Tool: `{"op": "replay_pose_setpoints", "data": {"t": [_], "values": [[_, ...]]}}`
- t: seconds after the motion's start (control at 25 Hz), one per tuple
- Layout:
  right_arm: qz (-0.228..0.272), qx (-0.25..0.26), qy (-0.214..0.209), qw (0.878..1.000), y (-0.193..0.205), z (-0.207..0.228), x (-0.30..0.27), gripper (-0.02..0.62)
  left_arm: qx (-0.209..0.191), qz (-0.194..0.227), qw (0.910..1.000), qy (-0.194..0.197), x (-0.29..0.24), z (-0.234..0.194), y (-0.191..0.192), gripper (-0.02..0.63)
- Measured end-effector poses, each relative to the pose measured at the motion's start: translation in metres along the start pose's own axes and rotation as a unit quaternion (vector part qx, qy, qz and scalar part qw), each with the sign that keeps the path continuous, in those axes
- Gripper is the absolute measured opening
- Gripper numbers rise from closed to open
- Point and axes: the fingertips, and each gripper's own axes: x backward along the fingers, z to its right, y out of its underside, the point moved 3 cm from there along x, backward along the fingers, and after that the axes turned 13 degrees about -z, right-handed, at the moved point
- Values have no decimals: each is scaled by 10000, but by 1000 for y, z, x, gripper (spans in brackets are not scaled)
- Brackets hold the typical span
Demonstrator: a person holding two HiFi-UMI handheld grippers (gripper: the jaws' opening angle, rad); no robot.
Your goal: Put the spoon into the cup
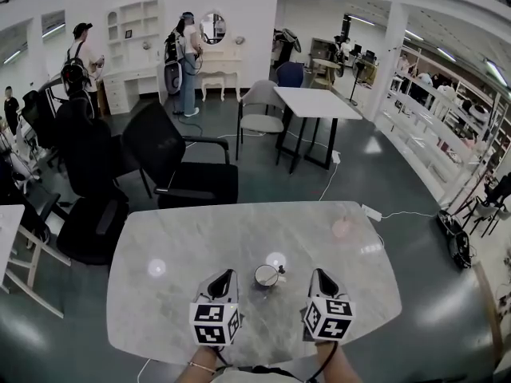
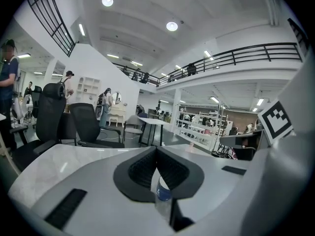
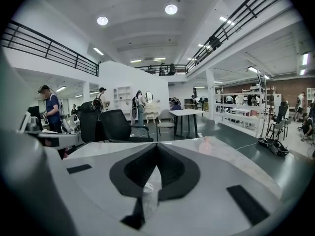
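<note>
Cup (image 1: pixel 266 275), small and round with a pale rim and dark inside, stands on the grey-white marbled tabletop (image 1: pixel 160 246), between the two tongs and level with their tips. Thin stub at its right rim reads as a slim spoon (image 1: pixel 280 272), seemingly resting in the cup, handle leaning right; too small to be sure. Left gripper (image 1: pixel 228 275): black ribbed jaws closed tip to tip, nothing between them. Right gripper (image 1: pixel 320 273): likewise pinched together, empty. Both point away from the person, flanking the cup, neither touching it. Handle tilts toward the right gripper, so that hand looks nearer for any further nudge. Judgement: task appears about finished.
</note>
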Motion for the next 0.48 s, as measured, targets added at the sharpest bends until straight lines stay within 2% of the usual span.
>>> {"op": "replay_pose_setpoints", "data": {"t": [0.48], "values": [[101,-18,11,9999,-1,-1,2,31,-18,33,10000,-27,1,-2,0,18]]}}
